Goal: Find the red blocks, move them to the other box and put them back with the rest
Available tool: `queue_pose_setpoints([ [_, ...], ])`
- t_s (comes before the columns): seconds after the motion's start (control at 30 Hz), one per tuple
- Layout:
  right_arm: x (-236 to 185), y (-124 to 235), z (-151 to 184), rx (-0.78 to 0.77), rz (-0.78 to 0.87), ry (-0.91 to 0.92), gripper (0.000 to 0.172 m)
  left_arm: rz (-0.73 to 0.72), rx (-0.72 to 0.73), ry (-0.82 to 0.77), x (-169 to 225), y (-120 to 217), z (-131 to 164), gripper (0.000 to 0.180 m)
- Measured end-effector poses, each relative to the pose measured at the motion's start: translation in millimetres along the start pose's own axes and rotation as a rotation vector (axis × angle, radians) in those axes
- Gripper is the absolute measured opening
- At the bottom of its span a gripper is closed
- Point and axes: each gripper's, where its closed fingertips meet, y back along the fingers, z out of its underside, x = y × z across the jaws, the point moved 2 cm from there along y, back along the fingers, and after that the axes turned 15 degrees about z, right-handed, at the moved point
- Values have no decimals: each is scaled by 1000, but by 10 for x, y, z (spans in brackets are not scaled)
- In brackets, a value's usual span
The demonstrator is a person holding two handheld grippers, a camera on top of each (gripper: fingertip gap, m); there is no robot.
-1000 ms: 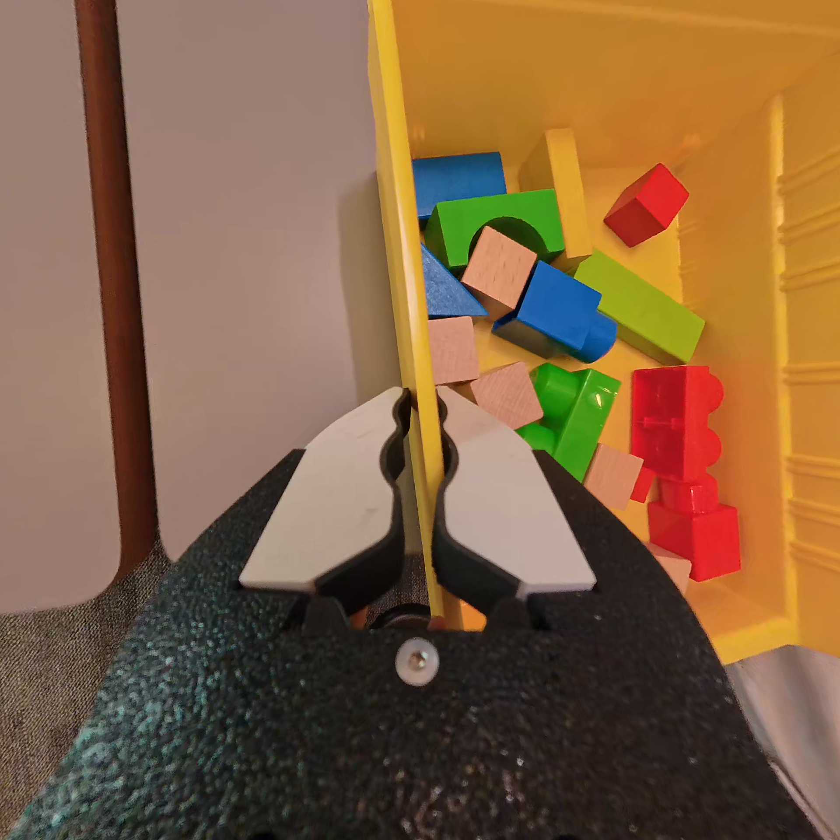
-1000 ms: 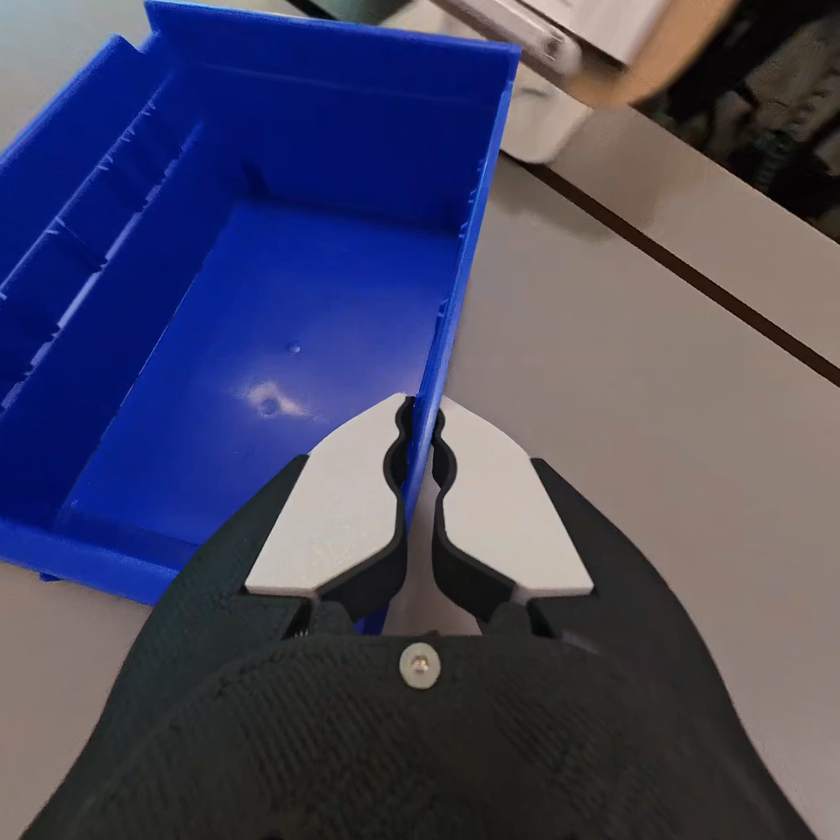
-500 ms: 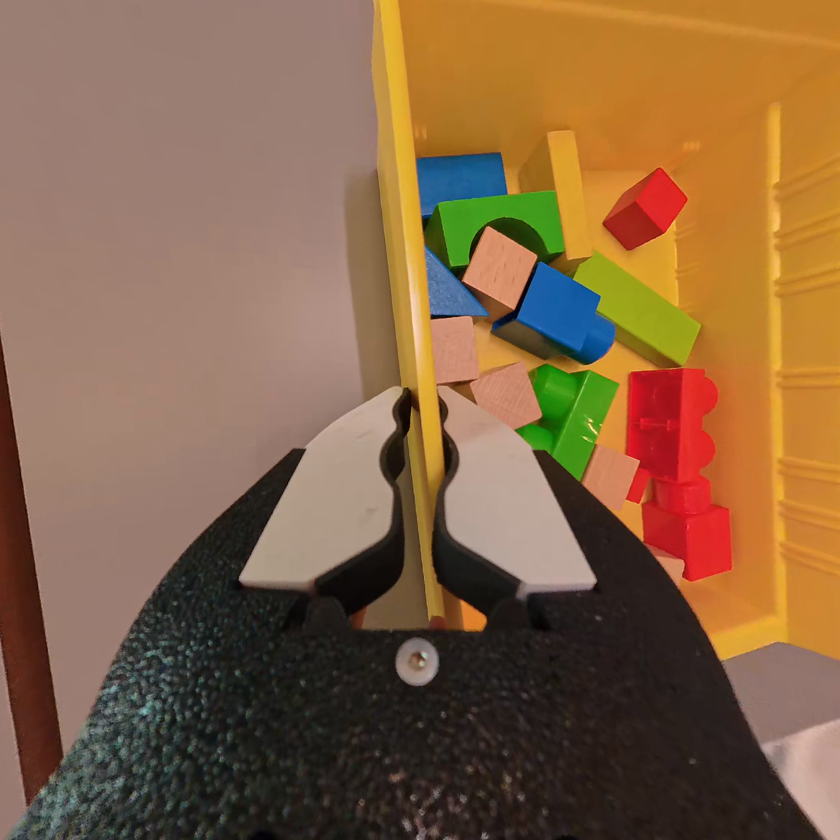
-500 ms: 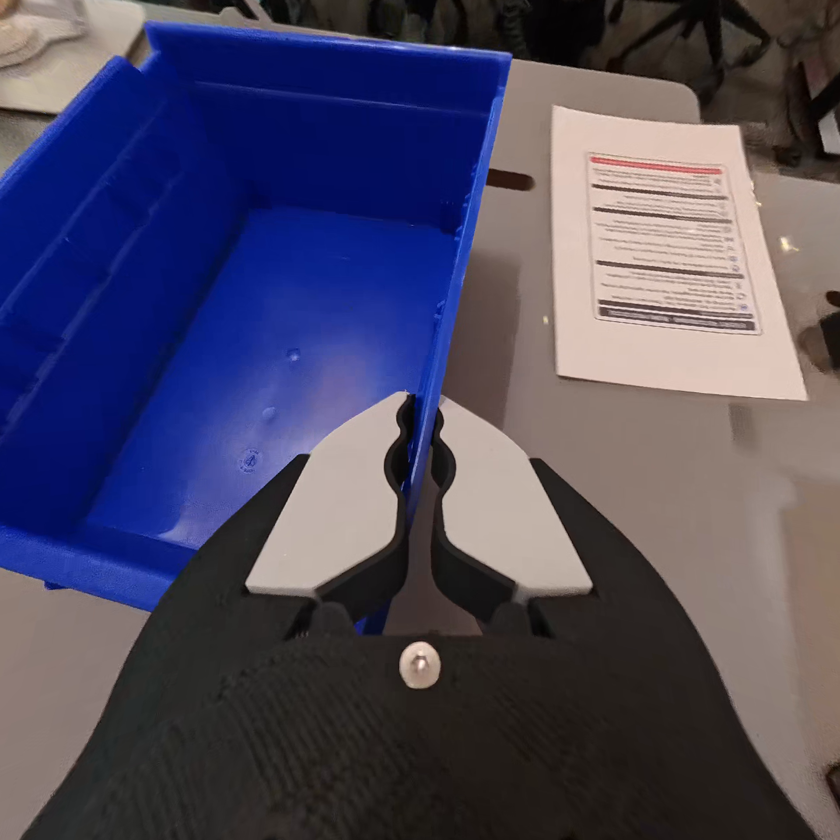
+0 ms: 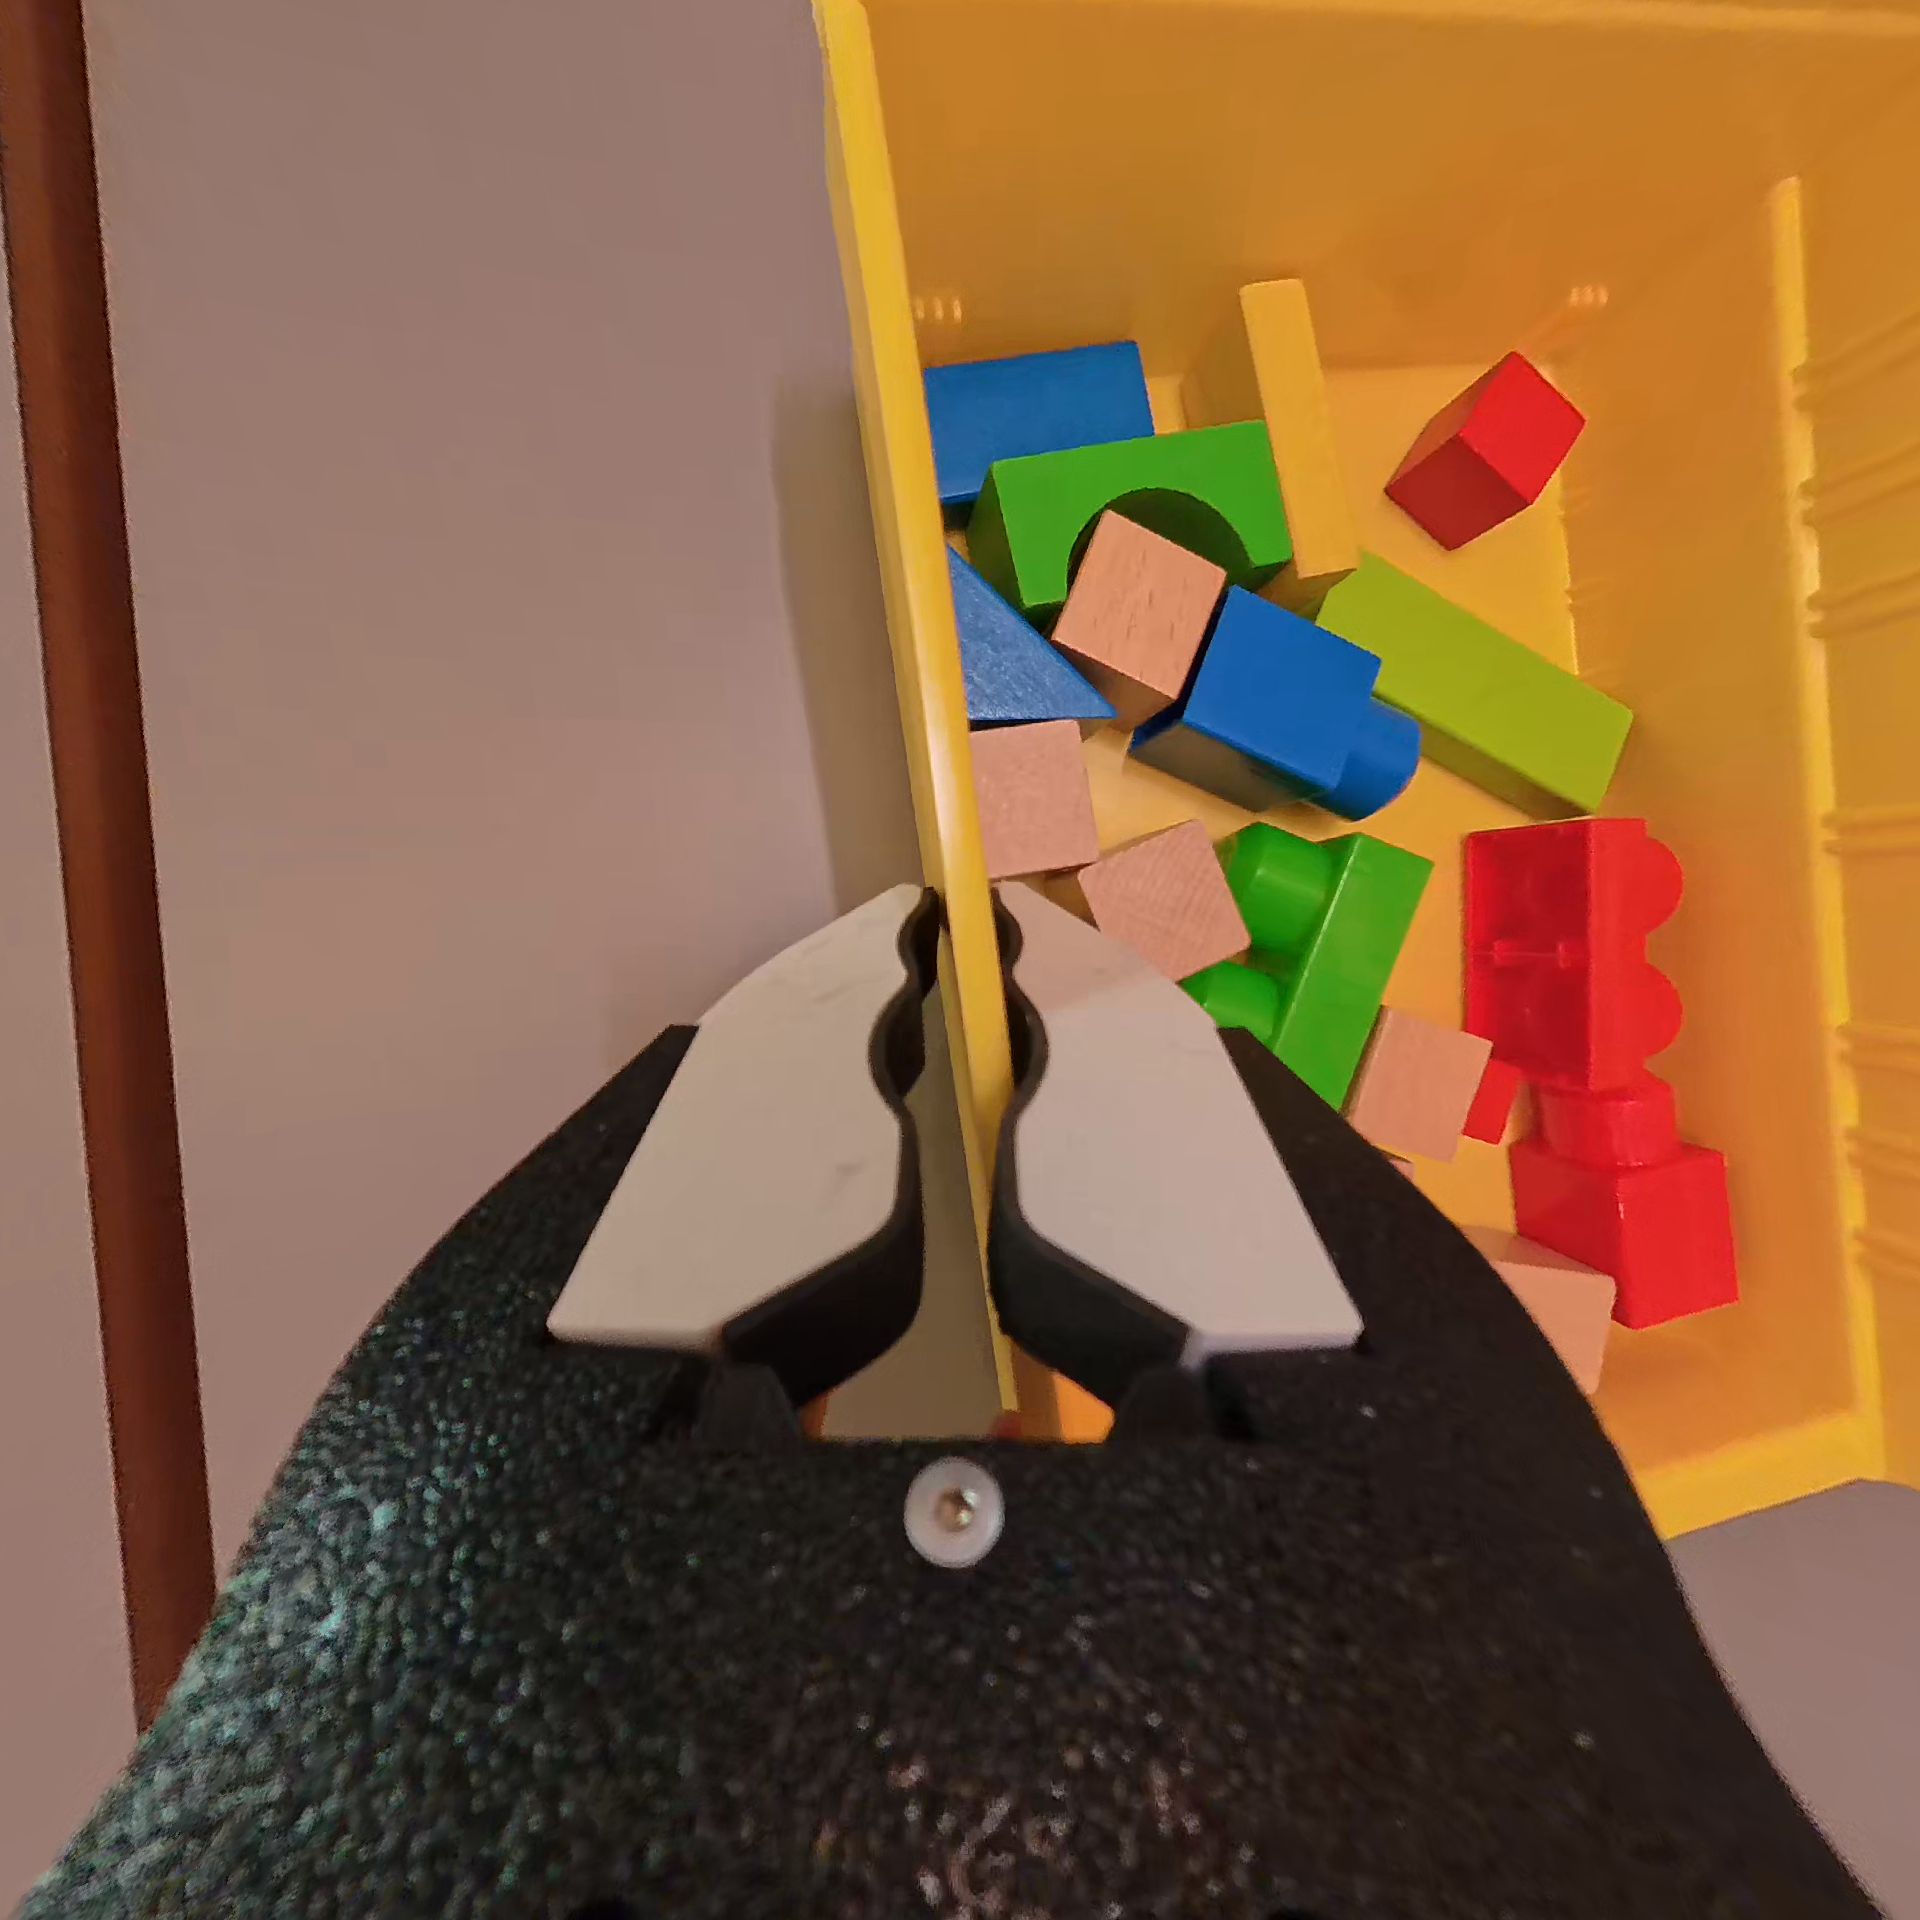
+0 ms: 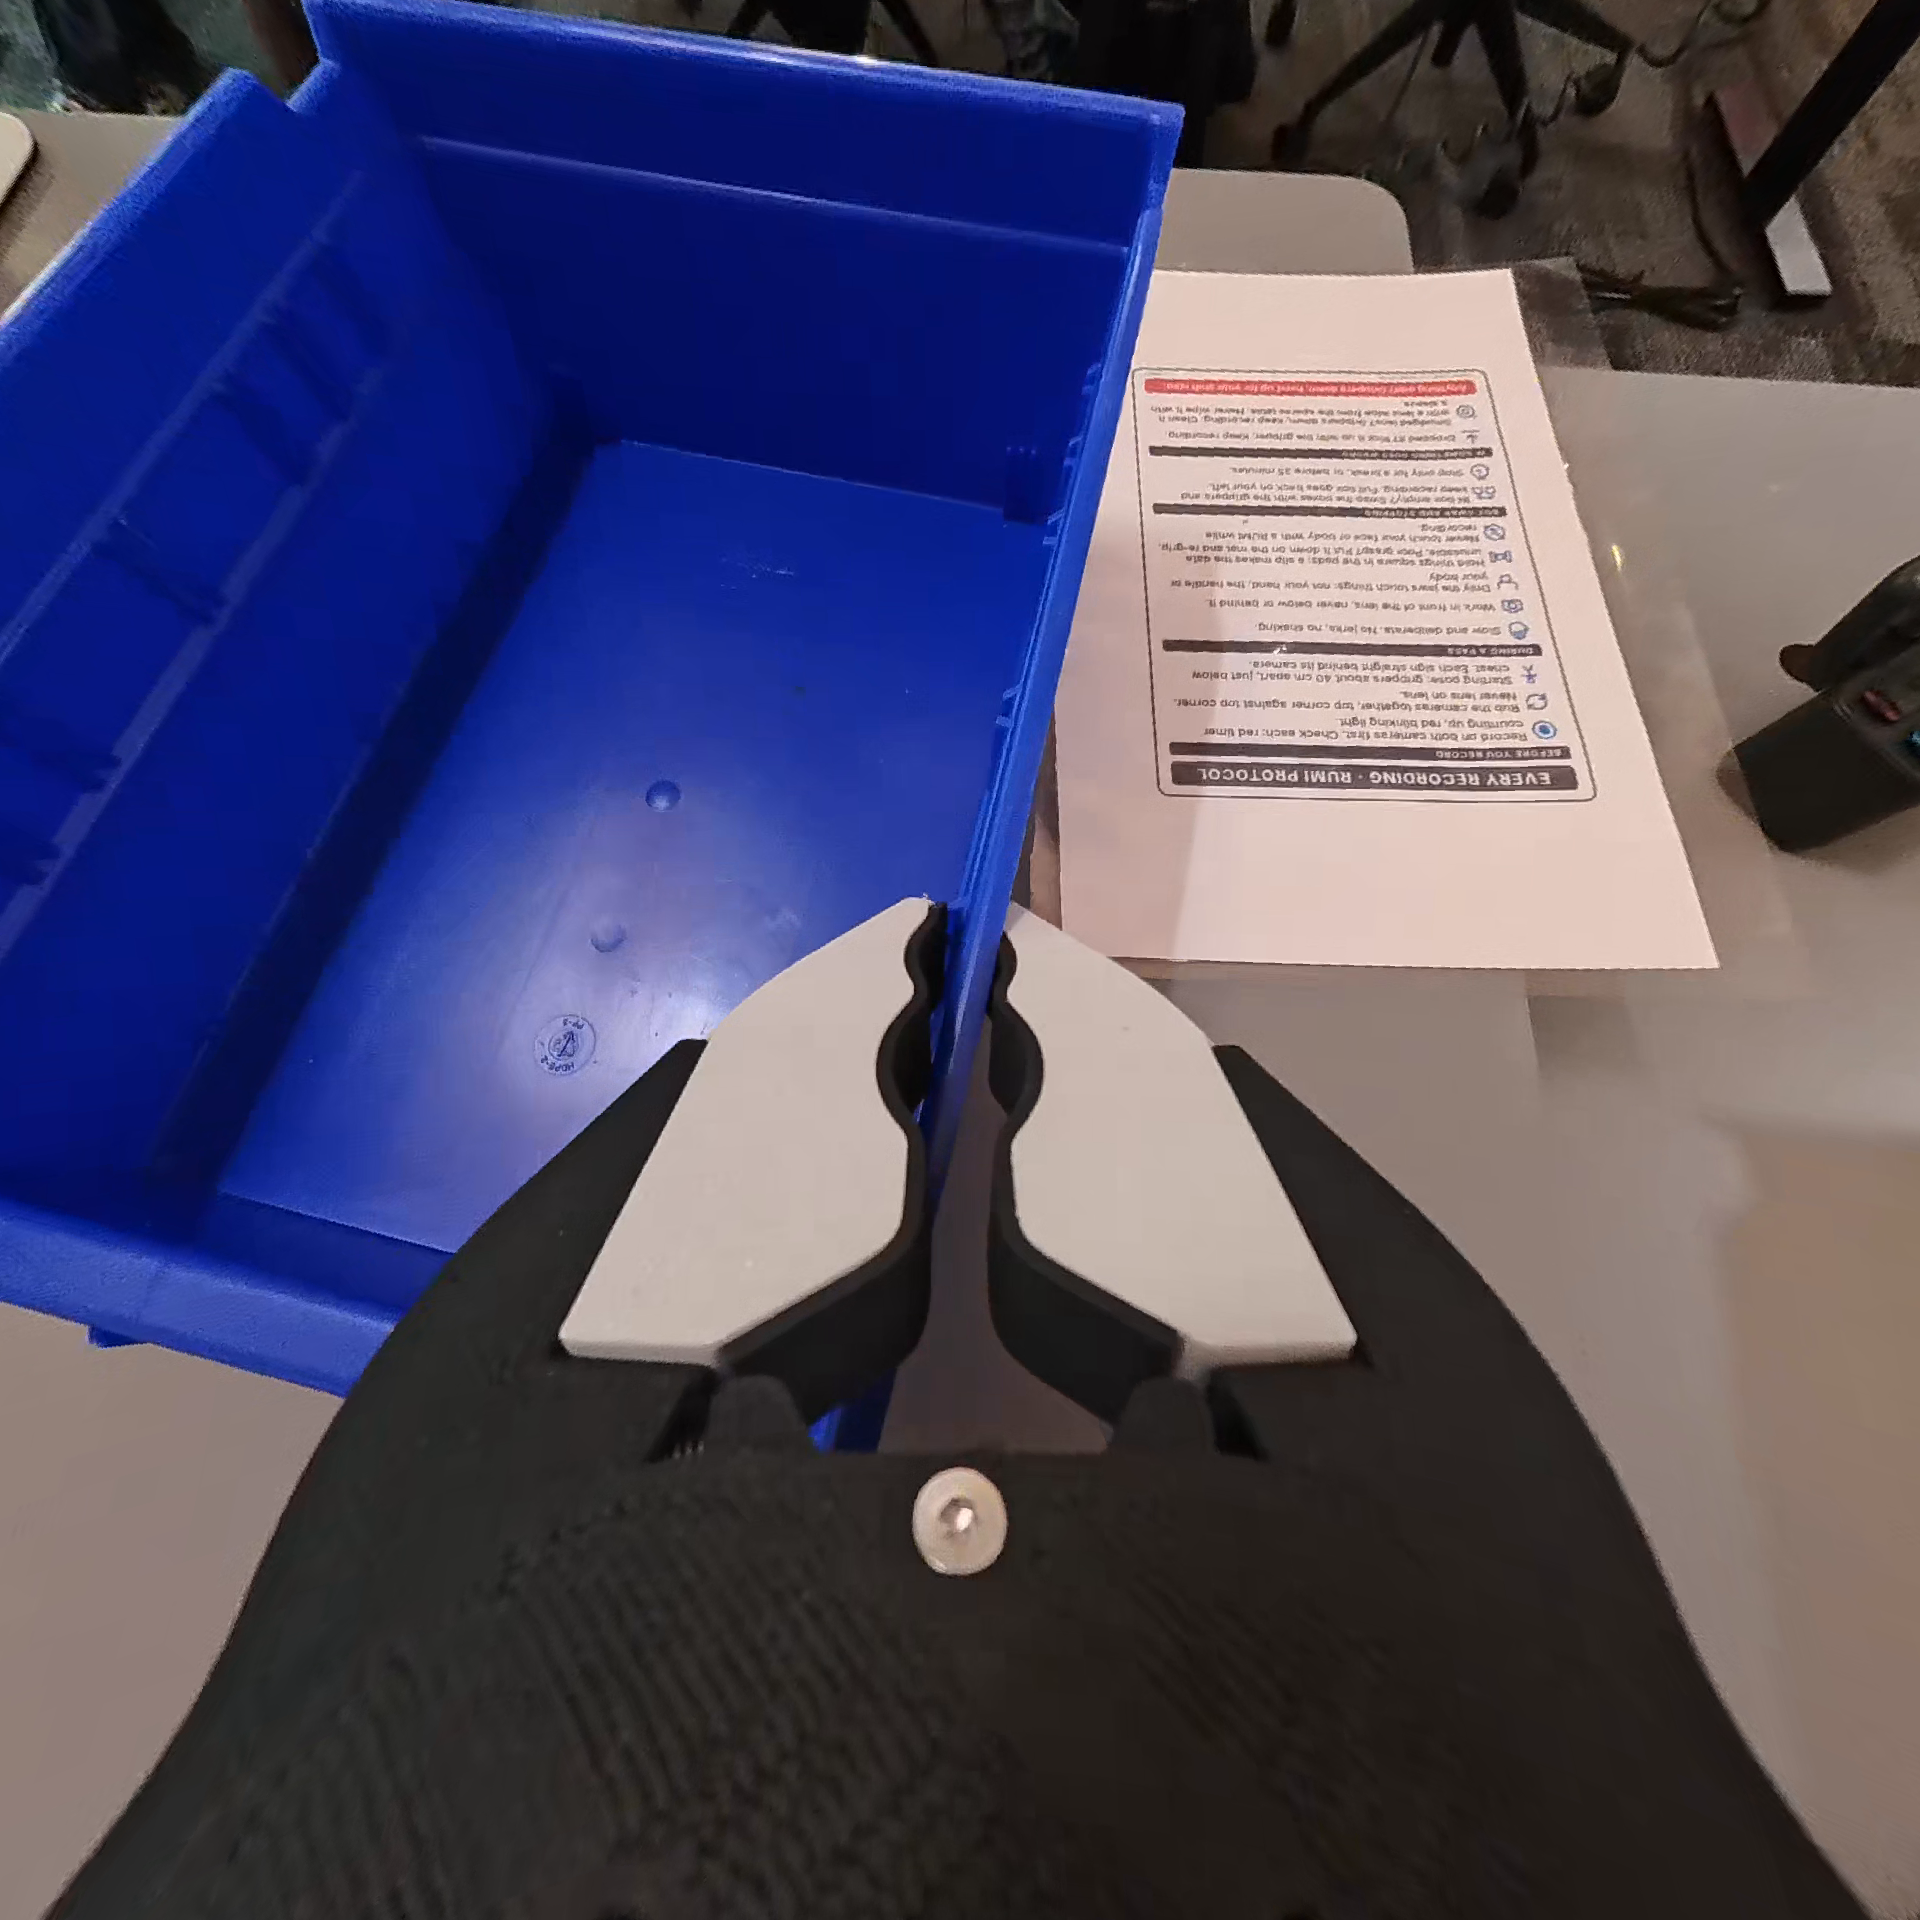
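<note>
Blocks [image 5: 1288, 727] left view; paper [image 6: 1351, 623] right

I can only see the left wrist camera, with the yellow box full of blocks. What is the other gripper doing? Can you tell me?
Observer: The right gripper is shut on the side wall of a blue box, one finger inside, one outside.
Operator: Are any blocks in the blue box?
Observer: No. Its floor is bare; none of the red blocks have been moved there.
Operator: What is next to it?
Observer: A white printed sheet lies flat on the grey table, right beside the blue box.
Operator: Anything else?
Observer: A dark device sits at the table's right edge, beyond the sheet.
</note>
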Motion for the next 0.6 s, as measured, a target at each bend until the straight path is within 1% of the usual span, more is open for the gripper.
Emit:
queue_pose_setpoints([
  [0.1, 5, 20, 7, 15, 27, -2, 8, -24, 22, -57, -14, -21, -104, 8],
  [0.13, 39, 40, -7, 34, 63, -7, 13, -30, 57, -85, -4, 0, -164, 9],
  [0.17, 97, 81, -37, 64, 114, -14, 22, -45, 100, -112, 3, 47, -234, 12],
  [0.2, 152, 142, -75, 96, 163, -16, 30, -61, 141, -141, 15, 112, -298, 17],
  [0.27, 218, 333, -145, 149, 239, -23, 40, -117, 209, -208, 42, 272, -387, 23],
  [0.3, 208, 451, -177, 172, 257, -30, 42, -141, 218, -238, 75, 349, -395, 25],
  [0.33, 156, 574, -210, 200, 257, -31, 44, -151, 206, -264, 128, 412, -376, 32],
  [0.4, -35, 818, -259, 263, 225, -25, 46, -179, 176, -303, 243, 524, -317, 45],
  [0.47, -319, 1033, -270, 321, 160, -11, 49, -192, 169, -342, 392, 611, -262, 46],
  [0.53, -692, 1217, -246, 381, 46, -22, 49, -137, 141, -370, 597, 612, -158, 51],
  [0.6, -1104, 1365, -176, 418, -95, -34, 50, -48, 84, -364, 792, 554, -16, 51],
])
